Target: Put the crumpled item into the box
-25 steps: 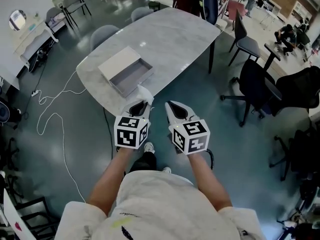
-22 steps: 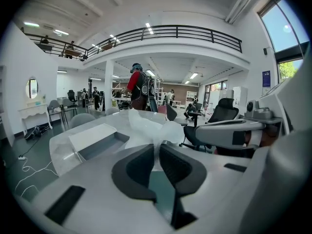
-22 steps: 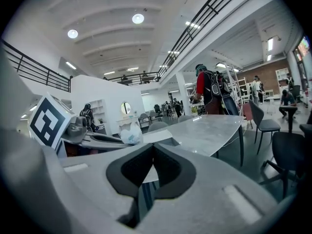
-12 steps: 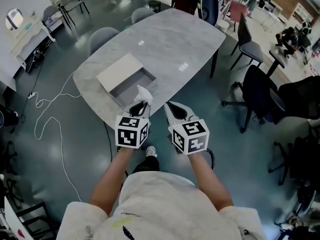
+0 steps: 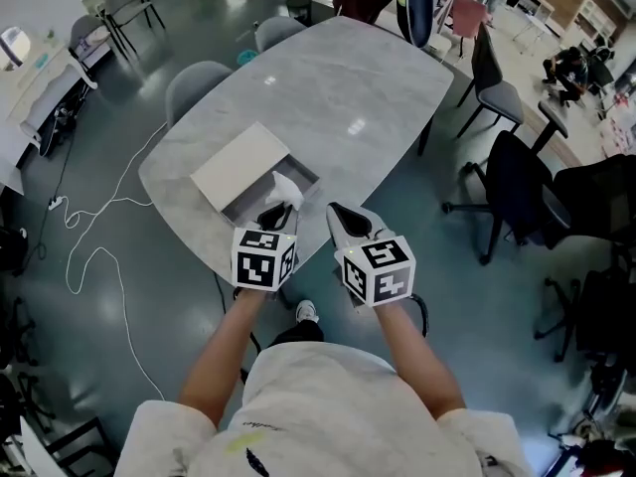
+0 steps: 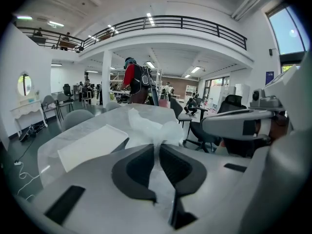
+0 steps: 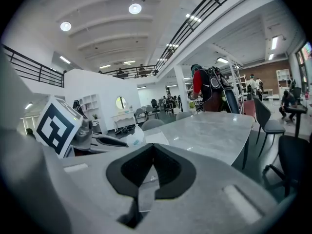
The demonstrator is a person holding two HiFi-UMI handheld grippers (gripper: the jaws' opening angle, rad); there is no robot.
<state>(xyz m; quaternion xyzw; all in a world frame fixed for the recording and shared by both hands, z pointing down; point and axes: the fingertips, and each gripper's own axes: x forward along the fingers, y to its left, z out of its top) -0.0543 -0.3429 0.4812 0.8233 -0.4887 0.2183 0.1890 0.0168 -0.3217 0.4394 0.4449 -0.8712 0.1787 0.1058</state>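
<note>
White crumpled item (image 5: 282, 187), box (image 5: 237, 165) partly behind it

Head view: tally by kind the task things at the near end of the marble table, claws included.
Claws: 2 (left claw shut on the crumpled item, right claw shut, empty)
Box: 1
Crumpled item: 1
Total: 4

Pale T-shirt (image 5: 328, 405), black-and-white marker cubes (image 5: 264, 259)
</note>
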